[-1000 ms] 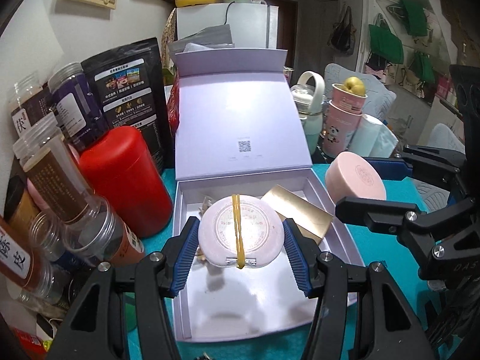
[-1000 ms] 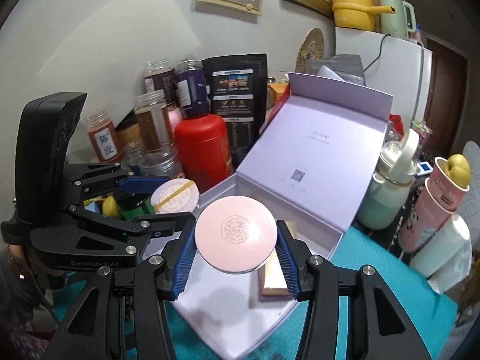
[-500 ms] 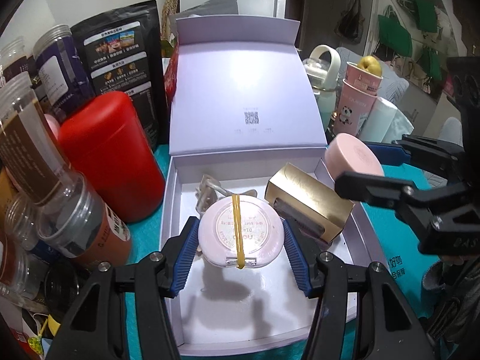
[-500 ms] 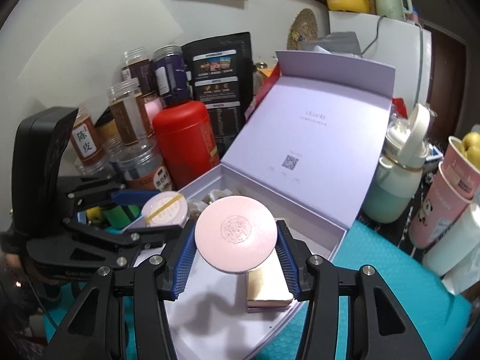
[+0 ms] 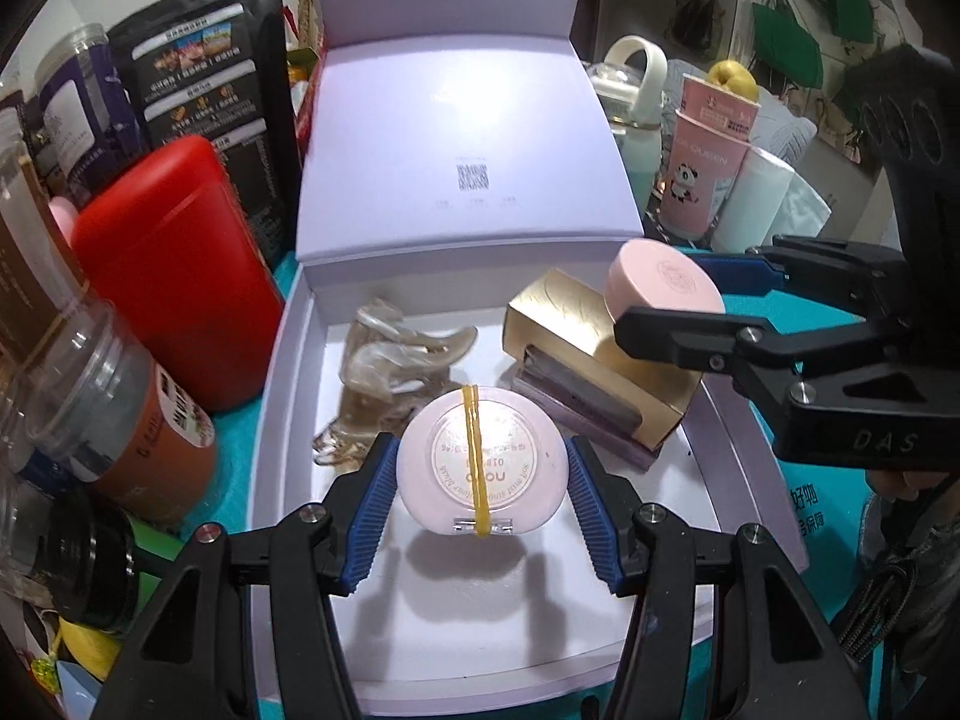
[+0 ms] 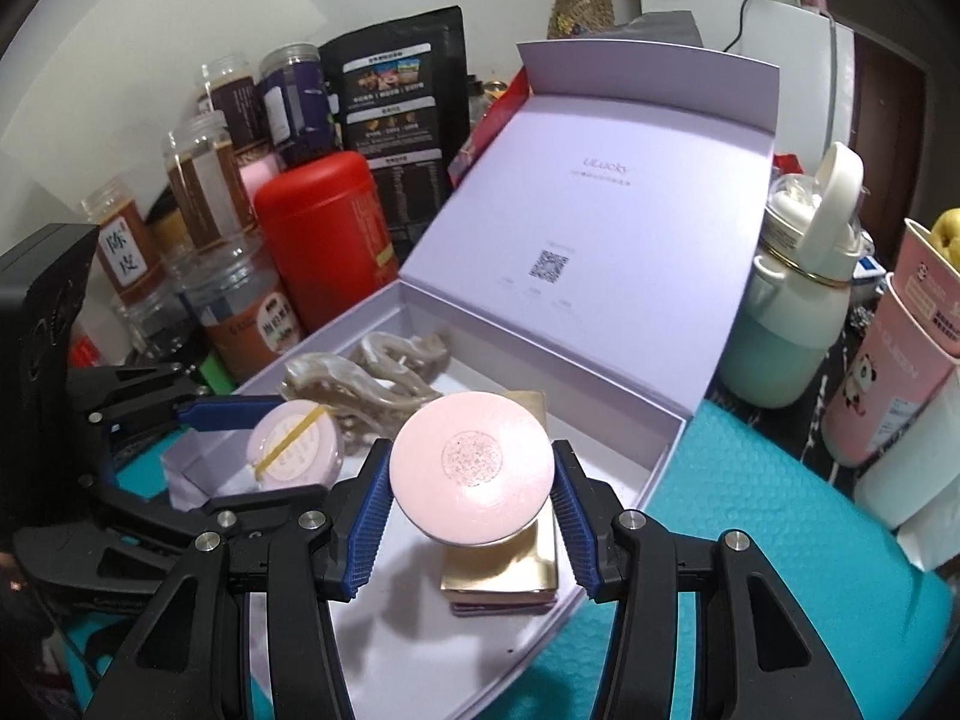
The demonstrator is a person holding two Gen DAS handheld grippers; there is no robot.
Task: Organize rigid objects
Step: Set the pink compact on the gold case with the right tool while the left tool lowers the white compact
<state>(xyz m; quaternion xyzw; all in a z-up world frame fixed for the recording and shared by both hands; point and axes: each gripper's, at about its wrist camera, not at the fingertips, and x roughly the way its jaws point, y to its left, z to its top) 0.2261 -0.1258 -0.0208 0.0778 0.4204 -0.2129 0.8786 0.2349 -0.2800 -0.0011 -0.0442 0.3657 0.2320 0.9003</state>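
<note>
An open lilac gift box (image 5: 282, 396) (image 6: 654, 450) lies on the teal mat with its lid propped up behind. My left gripper (image 5: 480, 474) is shut on a pale pink round compact with a yellow rubber band (image 5: 483, 468) (image 6: 294, 444), held just above the box floor. My right gripper (image 6: 471, 483) is shut on a pink round case (image 6: 471, 468) (image 5: 660, 285), hovering over a gold carton (image 5: 576, 336) (image 6: 501, 564) inside the box. A pearly hair claw (image 5: 390, 360) (image 6: 360, 384) lies at the box's back left.
A red canister (image 5: 168, 276) (image 6: 324, 234), several clear spice jars (image 6: 210, 180) and a black pouch (image 6: 402, 108) crowd the left of the box. A mint bottle with a white handle (image 6: 798, 312) and pink panda cups (image 6: 894, 360) stand to the right.
Both grippers have come down toward the box with their round cases; the box interior, the hair claw and the gold carton now fill more of each view.
</note>
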